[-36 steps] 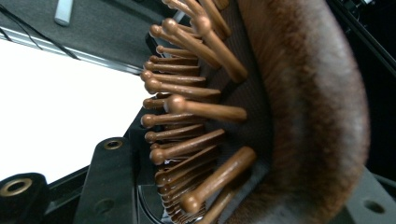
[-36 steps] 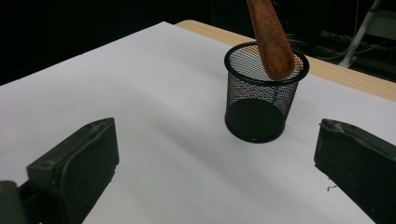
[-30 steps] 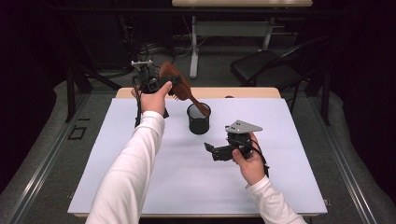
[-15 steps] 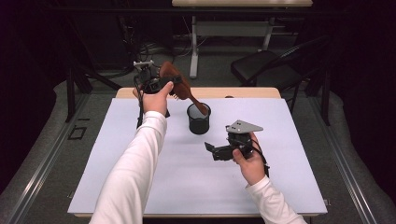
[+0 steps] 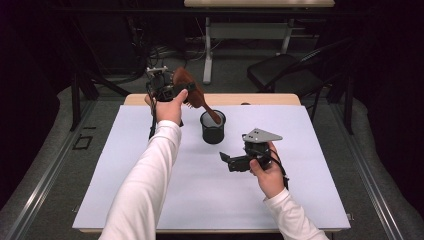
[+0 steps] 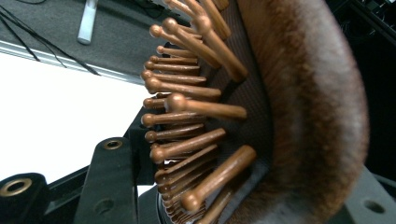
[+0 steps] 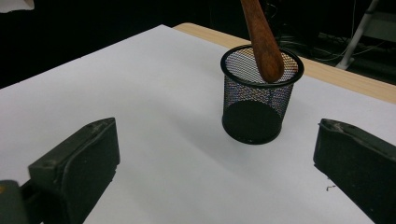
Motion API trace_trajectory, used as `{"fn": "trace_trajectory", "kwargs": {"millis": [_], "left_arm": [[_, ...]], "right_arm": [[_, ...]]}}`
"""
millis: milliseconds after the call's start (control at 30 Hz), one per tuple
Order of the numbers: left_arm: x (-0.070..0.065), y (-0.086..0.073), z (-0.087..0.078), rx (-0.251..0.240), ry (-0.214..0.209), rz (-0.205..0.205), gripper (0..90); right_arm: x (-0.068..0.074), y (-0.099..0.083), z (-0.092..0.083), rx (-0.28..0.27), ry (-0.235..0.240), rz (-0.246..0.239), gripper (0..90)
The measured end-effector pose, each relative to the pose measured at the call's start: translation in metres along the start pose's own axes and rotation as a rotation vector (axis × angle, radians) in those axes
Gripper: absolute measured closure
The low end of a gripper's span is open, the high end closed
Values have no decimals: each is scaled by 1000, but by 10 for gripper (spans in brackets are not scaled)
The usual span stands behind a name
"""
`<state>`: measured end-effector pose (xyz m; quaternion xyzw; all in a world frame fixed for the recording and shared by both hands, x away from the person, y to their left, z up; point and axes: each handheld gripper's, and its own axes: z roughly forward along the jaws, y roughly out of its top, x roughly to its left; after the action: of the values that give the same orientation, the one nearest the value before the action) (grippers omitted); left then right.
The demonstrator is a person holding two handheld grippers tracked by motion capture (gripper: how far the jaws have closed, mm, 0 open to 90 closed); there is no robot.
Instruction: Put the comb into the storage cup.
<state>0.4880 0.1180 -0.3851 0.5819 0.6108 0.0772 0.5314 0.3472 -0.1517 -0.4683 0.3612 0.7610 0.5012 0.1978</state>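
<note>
High view: my left tongs (image 5: 181,90) grip the hairbrush (image 5: 192,92), handle tip in the cup (image 5: 213,127) at centre; right tongs (image 5: 226,159) released.

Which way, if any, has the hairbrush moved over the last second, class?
No clear move: in the high view the wooden hairbrush, held in the left hand-held gripper, keeps its handle tip in the mesh pen cup.

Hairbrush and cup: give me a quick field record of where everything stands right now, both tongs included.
left tongs: shut on the hairbrush head, held above the table's far edge
hairbrush: tilted, handle tip at the cup's rim, partly inside
cup: black mesh, upright on the white table, nothing else in it
right tongs: open, empty, aimed at the cup, apart from it
</note>
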Motion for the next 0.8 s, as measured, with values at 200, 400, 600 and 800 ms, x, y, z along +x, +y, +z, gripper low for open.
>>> {"fn": "trace_trajectory", "kwargs": {"millis": [200, 400, 600, 800], "left_arm": [[2, -3, 3, -1, 4, -4, 478], [3, -5, 6, 3, 6, -7, 478], [3, -8, 10, 12, 7, 0, 477], [3, -11, 13, 19, 8, -2, 477]], "right_arm": [[0, 0, 0, 0, 0, -1, 0], [0, 0, 0, -1, -2, 0, 0], [-1, 0, 0, -2, -2, 0, 0], [-1, 0, -1, -3, -1, 0, 0]]}}
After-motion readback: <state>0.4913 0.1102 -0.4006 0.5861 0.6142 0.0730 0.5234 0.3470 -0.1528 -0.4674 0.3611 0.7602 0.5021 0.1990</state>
